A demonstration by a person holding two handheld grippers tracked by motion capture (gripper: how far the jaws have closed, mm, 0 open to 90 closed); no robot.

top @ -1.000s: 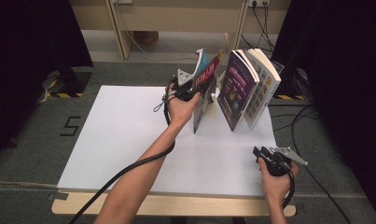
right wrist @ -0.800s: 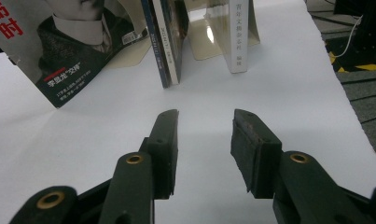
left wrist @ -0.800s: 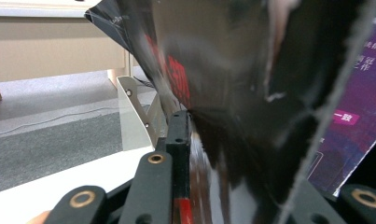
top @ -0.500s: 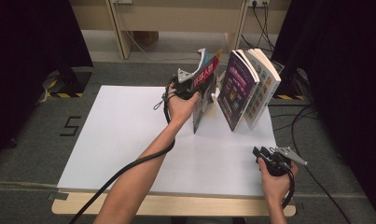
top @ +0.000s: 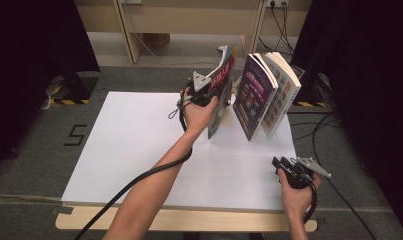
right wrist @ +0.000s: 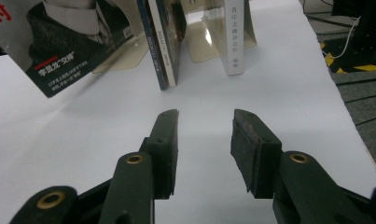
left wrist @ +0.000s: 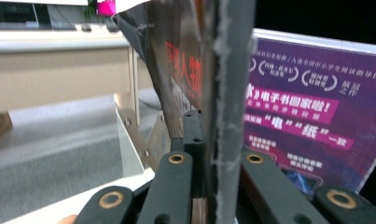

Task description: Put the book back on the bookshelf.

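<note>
A magazine with a red title (top: 223, 82) stands tilted at the back middle of the white table (top: 134, 145), its lower corner close to the surface. My left gripper (top: 211, 92) is shut on its near edge; in the left gripper view the jaws clamp the magazine's edge (left wrist: 227, 93). Just to its right, a purple-covered book (top: 253, 95) and a white book (top: 284, 82) lean upright. My right gripper (top: 280, 164) rests low at the front right of the table, open, with nothing between its pads (right wrist: 251, 140). The right gripper view looks toward the magazine (right wrist: 69, 46) and the books (right wrist: 162, 42).
Beige bookends (right wrist: 204, 32) stand behind the books, beside a white spine (right wrist: 234, 37). The table's right edge (right wrist: 335, 93) drops to grey floor with cables. A wooden bench frame (top: 189, 20) runs behind the table. A black cable trails along my left forearm.
</note>
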